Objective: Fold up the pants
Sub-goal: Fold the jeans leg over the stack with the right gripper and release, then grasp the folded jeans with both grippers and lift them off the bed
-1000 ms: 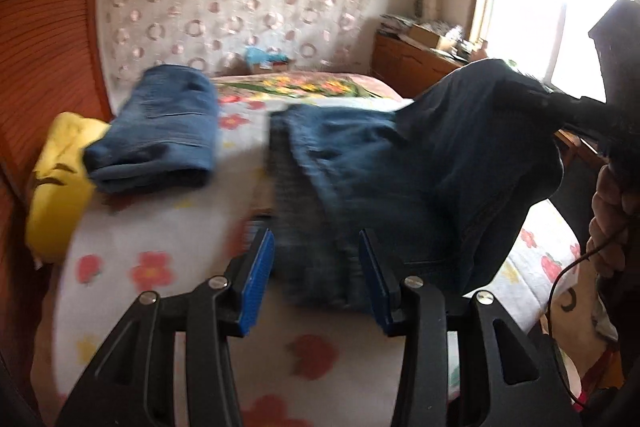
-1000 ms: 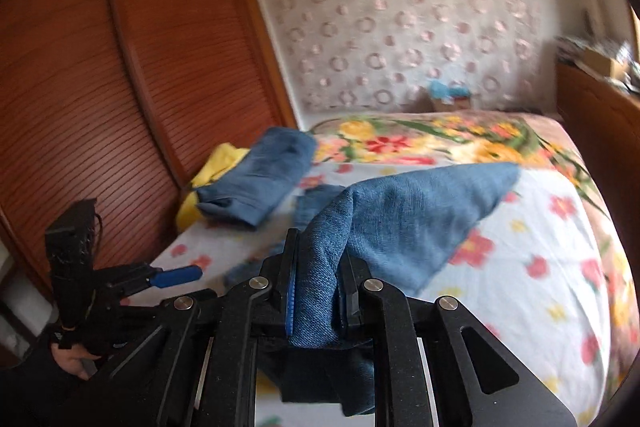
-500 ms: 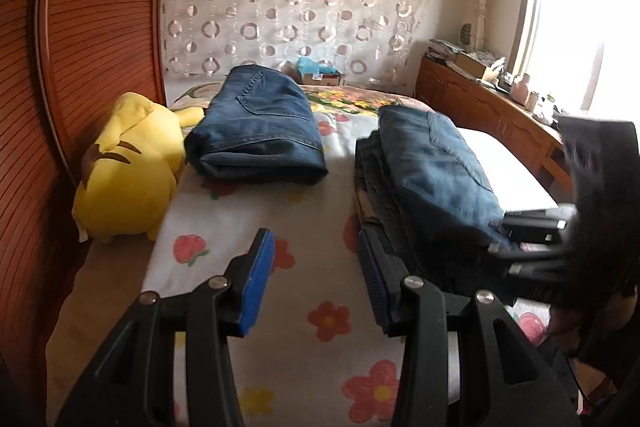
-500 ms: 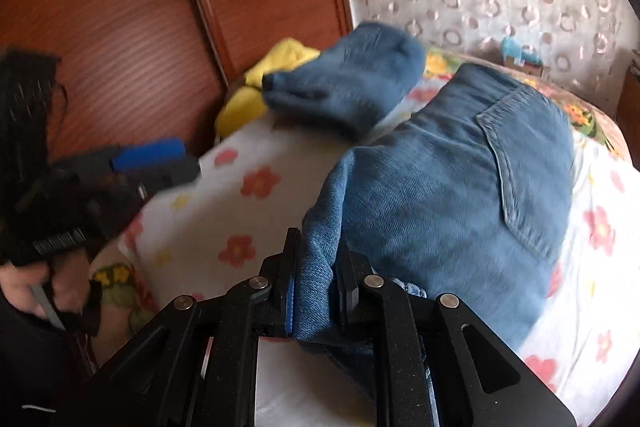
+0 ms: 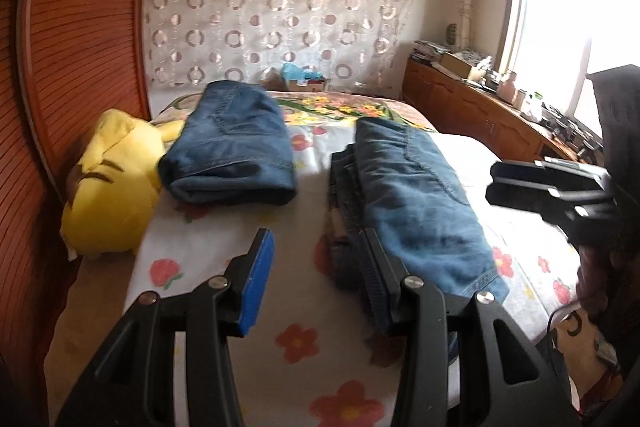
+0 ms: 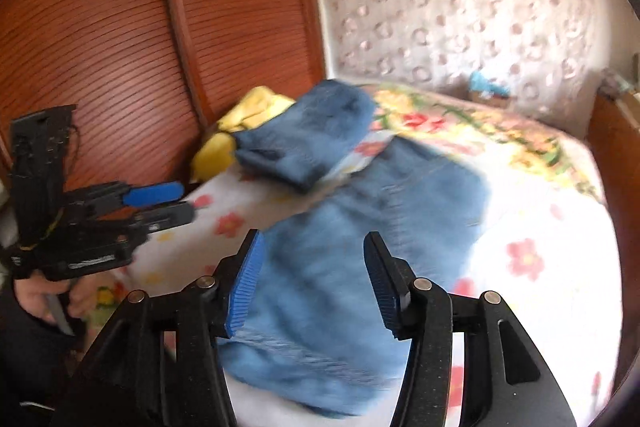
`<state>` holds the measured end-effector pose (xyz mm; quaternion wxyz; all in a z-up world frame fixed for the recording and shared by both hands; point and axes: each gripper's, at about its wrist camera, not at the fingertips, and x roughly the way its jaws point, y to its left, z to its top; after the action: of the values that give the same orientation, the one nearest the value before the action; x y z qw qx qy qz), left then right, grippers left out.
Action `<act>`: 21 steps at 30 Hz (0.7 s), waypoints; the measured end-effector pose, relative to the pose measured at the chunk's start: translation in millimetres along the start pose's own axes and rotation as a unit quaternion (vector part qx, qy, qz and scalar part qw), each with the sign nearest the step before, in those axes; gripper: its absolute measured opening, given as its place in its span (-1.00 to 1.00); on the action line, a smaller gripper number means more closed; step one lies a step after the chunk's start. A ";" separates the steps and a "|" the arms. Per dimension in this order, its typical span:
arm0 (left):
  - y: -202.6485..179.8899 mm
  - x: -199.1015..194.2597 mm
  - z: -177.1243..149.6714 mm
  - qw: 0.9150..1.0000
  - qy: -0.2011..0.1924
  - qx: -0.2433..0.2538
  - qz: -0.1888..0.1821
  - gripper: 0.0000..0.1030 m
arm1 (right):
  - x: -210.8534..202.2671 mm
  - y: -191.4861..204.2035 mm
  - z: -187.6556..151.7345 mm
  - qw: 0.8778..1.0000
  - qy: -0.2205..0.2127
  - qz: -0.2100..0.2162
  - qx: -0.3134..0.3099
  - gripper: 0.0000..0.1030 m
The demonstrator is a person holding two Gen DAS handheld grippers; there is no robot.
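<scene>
A pair of blue jeans (image 5: pixel 416 195) lies folded lengthwise on the flowered bed sheet (image 5: pixel 224 267), also seen blurred as the jeans (image 6: pixel 360 251) in the right wrist view. My right gripper (image 6: pixel 312 279) hangs over their near end, its jaws opening, the pads clear of the cloth. It shows from the side as the right gripper (image 5: pixel 494 183) at the bed's right. My left gripper (image 5: pixel 316 275) hovers open over bare sheet just left of the jeans, nothing between its fingers. It appears as the left gripper (image 6: pixel 180 203) at the left.
A second, folded pair of jeans (image 5: pixel 232 147) lies further back on the left beside a yellow plush toy (image 5: pixel 108 187). A wooden wardrobe (image 6: pixel 120 47) stands along the bed's left. A wooden sideboard (image 5: pixel 480 111) with clutter runs under the window at right.
The right gripper carried a fold of the jeans over, laid it flat on the bed and let go, its jaws now apart. The left gripper drew back slightly, still open.
</scene>
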<state>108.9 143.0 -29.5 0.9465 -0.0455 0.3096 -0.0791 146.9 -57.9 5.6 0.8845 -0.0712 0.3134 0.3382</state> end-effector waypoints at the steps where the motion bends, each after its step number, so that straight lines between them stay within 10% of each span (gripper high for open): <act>1: -4.1 3.6 2.5 1.000 0.002 0.003 -0.003 -0.18 | 0.5 -10.4 1.3 1.000 0.001 -0.013 0.002 0.05; 21: -33.5 100.6 12.9 0.995 0.084 0.046 -0.039 -0.17 | 89.4 -126.2 16.0 0.996 0.057 -0.042 0.055 0.35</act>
<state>192.5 92.7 -72.9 0.9144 -0.0072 0.3822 -0.1332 287.5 -99.1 -46.5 0.8812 -0.0551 0.3779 0.2786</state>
